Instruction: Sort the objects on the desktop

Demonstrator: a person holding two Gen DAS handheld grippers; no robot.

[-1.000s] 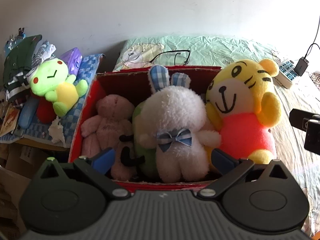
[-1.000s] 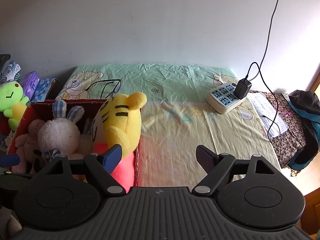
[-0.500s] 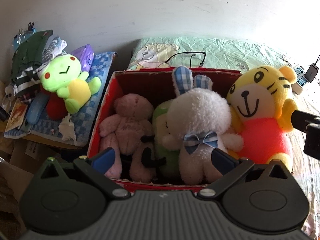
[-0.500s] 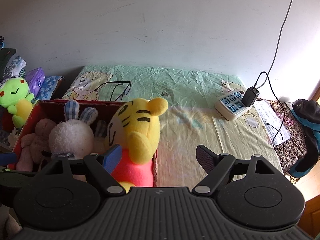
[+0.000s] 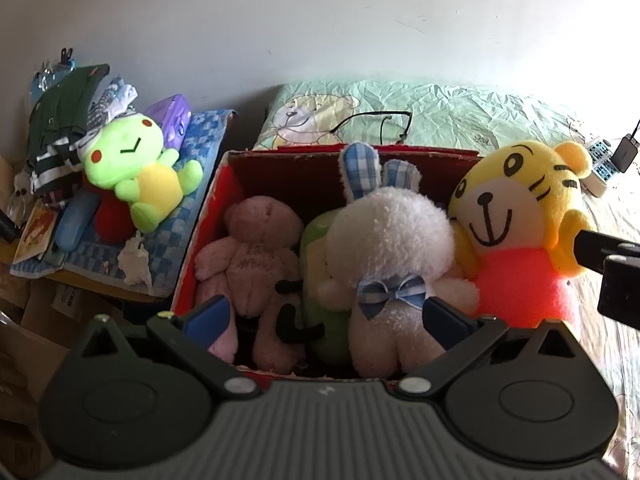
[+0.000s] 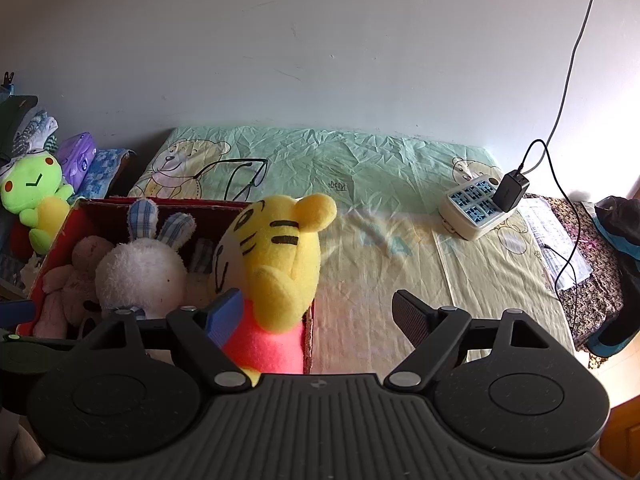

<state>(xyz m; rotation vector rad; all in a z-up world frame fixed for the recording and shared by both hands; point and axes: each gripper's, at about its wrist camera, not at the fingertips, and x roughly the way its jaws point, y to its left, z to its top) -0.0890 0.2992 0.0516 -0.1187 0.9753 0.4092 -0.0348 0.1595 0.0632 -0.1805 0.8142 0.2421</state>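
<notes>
A red cardboard box [image 5: 208, 208] holds a pink bear [image 5: 248, 248], a white rabbit with checked ears [image 5: 384, 248], a green toy [image 5: 316, 240] between them, and a yellow tiger in a pink shirt [image 5: 516, 216] at its right end. My left gripper [image 5: 328, 320] is open and empty, just before the box's near wall. My right gripper [image 6: 320, 312] is open and empty beside the tiger [image 6: 276, 256], over the box's right end [image 6: 308, 340]. A green frog toy [image 5: 140, 168] lies outside the box on the left.
Black-framed glasses [image 6: 240, 176] lie on the green bear-print sheet [image 6: 360, 176] behind the box. A power strip with a black charger [image 6: 480, 204] sits at the right. Clothes and a purple pack [image 5: 172, 120] pile on the blue checked cloth [image 5: 200, 128] at left.
Both views have shifted left and slightly back, so the box and toys sit further right in frame. Both grippers stay open; no toy has moved.
</notes>
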